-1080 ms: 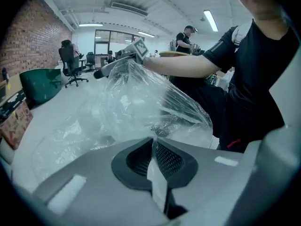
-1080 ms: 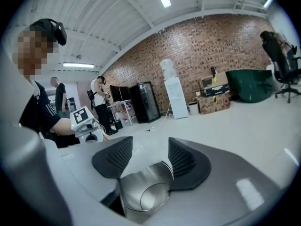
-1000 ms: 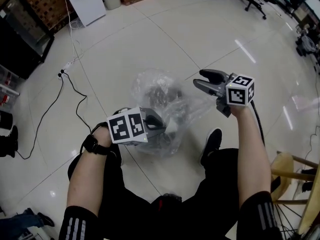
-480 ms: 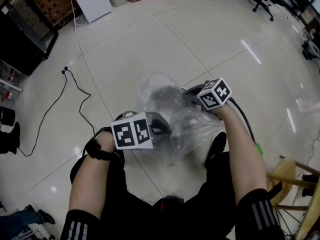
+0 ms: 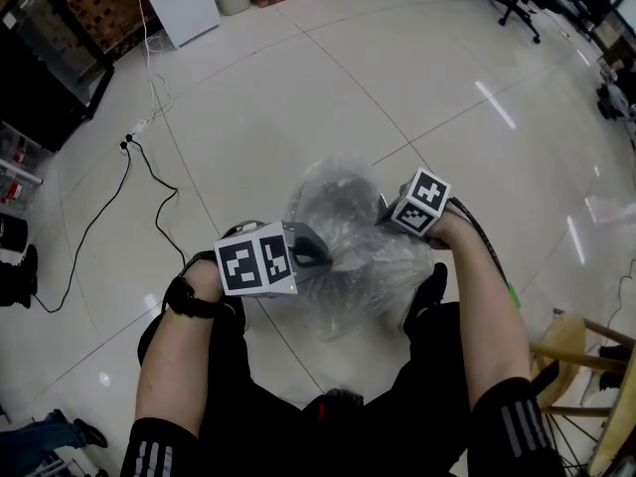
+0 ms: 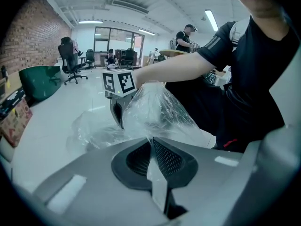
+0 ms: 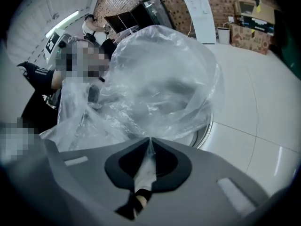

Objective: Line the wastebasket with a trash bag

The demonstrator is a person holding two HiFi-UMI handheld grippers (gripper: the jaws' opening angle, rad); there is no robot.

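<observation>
Your trash bag is thin clear film, crinkled and glossy, ballooned into a loose dome over the wastebasket. The basket shows only as a dark round shape with a curved pale rim, possibly metal. Your left gripper is clamped on a fold of film at the bag's 8 o'clock. Your right gripper is pinched on film at its 2 o'clock. Bag and basket sit on glossy white floor tiles.
</observation>
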